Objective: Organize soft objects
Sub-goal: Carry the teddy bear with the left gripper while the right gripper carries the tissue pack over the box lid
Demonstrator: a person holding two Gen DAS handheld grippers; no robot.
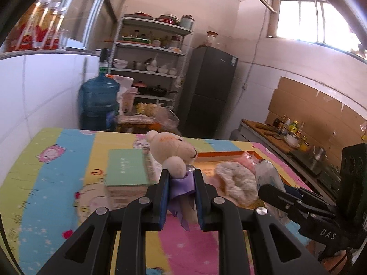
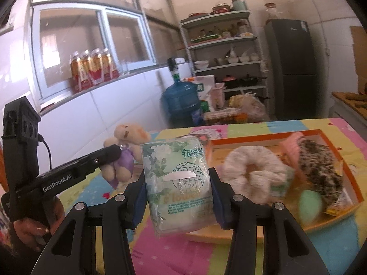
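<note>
My left gripper [image 1: 181,178] is shut on a cream teddy bear [image 1: 172,151] in a purple dress and holds it above the colourful table mat; the bear also shows in the right wrist view [image 2: 123,155]. My right gripper [image 2: 177,178] is shut on a white and green tissue pack [image 2: 179,183] and holds it above the near left edge of an orange tray [image 2: 263,135]. In the tray lie a fluffy white scrunchie [image 2: 252,171], a pink cloth [image 2: 291,144], a speckled dark fabric piece [image 2: 318,167] and a mint green soft item [image 2: 309,204].
A mint green box [image 1: 127,167] sits on the table left of the bear. The table edge lies beyond, with a blue water jug [image 1: 98,100], a shelf rack [image 1: 149,64] and a dark fridge [image 1: 206,91] behind it. A kitchen counter [image 1: 286,142] runs at the right.
</note>
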